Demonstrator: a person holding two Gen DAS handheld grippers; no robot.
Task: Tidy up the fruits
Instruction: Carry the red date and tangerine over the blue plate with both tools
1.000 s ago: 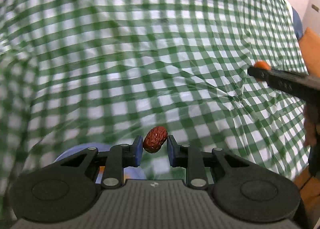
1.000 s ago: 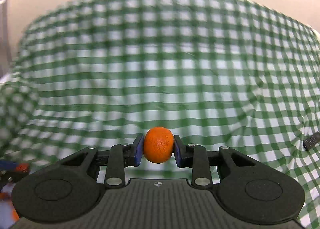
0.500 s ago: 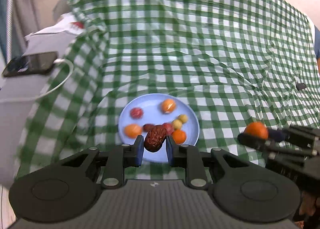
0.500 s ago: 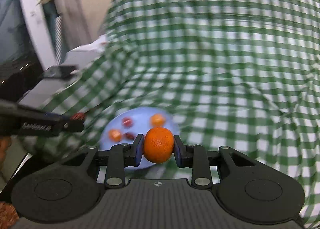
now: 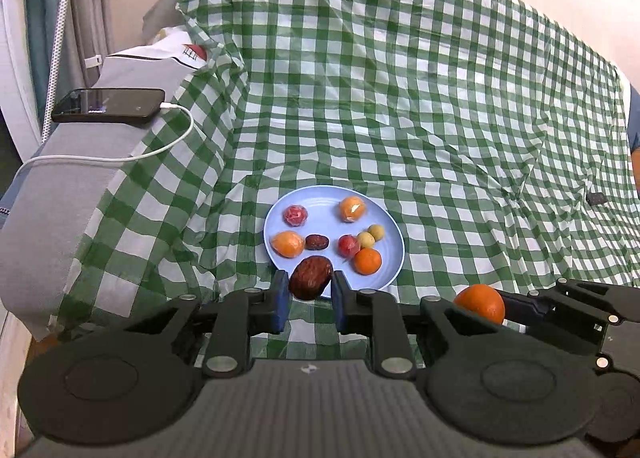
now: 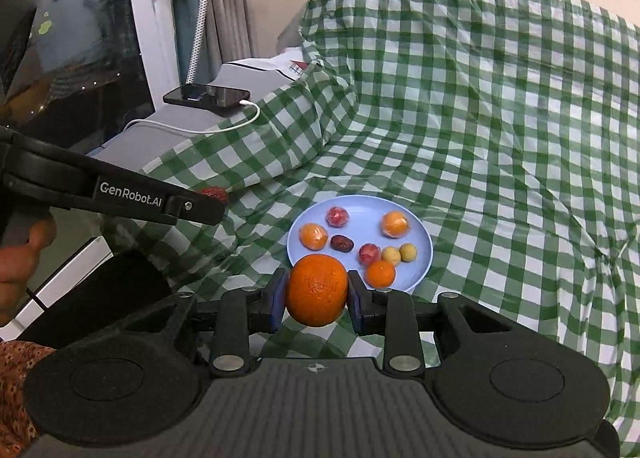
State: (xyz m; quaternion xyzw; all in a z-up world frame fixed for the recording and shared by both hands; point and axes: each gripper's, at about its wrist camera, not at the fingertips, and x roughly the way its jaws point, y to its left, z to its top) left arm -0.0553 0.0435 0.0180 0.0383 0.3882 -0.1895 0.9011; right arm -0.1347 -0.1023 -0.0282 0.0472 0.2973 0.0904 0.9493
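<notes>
A light blue plate (image 5: 316, 198) with several small fruits lies on the green checked cloth; it also shows in the right wrist view (image 6: 360, 206). My left gripper (image 5: 309, 294) is shut on a wrinkled red date (image 5: 311, 277), held just short of the plate's near rim. My right gripper (image 6: 317, 296) is shut on an orange (image 6: 317, 289), also just short of the near rim. In the left wrist view the right gripper and its orange (image 5: 480, 303) are at the lower right. In the right wrist view the left gripper's date (image 6: 214, 193) shows at the left.
A black phone (image 5: 109, 105) with a white charging cable (image 5: 160, 150) lies on a grey cushion (image 5: 60, 194) to the left of the plate. The checked cloth (image 5: 420, 98) rises behind the plate. A small dark object (image 5: 596, 199) lies on the cloth at far right.
Both grippers have swung round from facing bare cloth to facing the plate, and have come closer to it. Each still holds its fruit.
</notes>
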